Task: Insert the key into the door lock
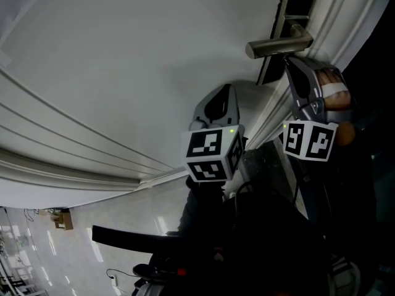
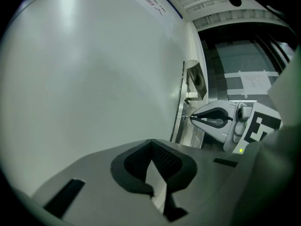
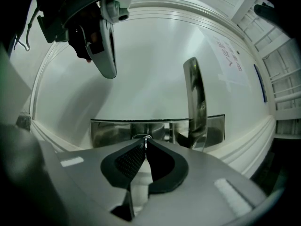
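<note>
The white door (image 1: pixel 123 60) fills the head view, with the metal lever handle (image 1: pixel 279 45) at the upper right. My right gripper (image 1: pixel 289 60) points up just under that handle. In the right gripper view it (image 3: pixel 145 141) is shut on a thin metal key (image 3: pixel 146 137), whose tip sits at the keyhole in the shiny lock plate (image 3: pixel 108 131); the handle (image 3: pixel 195 102) hangs to the right. The left gripper view shows the right gripper (image 2: pixel 214 119) touching the plate's edge (image 2: pixel 181 112). My left gripper (image 1: pixel 217 100) is shut and empty (image 2: pixel 151 142), close to the door panel.
The door edge and its white moulded frame (image 1: pixel 345 17) run along the right, with darkness beyond. Raised panel mouldings (image 1: pixel 74 159) cross the door's lower left. Light floor (image 1: pixel 37 251) and a dark bar (image 1: pixel 129 239) lie below.
</note>
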{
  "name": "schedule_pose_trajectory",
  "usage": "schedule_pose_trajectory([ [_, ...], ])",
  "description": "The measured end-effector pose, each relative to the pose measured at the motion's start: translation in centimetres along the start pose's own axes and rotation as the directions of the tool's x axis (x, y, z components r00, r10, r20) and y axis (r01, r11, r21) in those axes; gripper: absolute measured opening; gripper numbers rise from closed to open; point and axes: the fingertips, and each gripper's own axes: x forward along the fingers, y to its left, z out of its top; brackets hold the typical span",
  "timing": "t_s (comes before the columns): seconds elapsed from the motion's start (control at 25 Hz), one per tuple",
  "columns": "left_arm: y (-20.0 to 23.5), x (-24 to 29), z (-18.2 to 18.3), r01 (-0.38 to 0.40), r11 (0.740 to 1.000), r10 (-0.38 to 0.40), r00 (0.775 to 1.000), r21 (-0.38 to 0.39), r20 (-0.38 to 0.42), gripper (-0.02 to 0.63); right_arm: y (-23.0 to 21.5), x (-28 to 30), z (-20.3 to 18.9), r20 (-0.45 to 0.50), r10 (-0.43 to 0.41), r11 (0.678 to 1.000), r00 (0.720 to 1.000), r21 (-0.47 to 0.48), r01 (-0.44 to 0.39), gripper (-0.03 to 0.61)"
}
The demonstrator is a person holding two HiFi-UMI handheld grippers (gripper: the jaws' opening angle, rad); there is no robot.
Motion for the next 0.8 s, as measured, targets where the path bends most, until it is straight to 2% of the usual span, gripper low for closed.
schedule_pose_trajectory([
  [0.8, -0.2, 0.35, -0.13, -0.005, 1.0, 0.005, 1.0, -0.005, 0.01, 0.002, 0.16, 0.27, -0.2, 0.004, -0.006, 1.0, 1.0, -0.006, 0.006, 0.014],
])
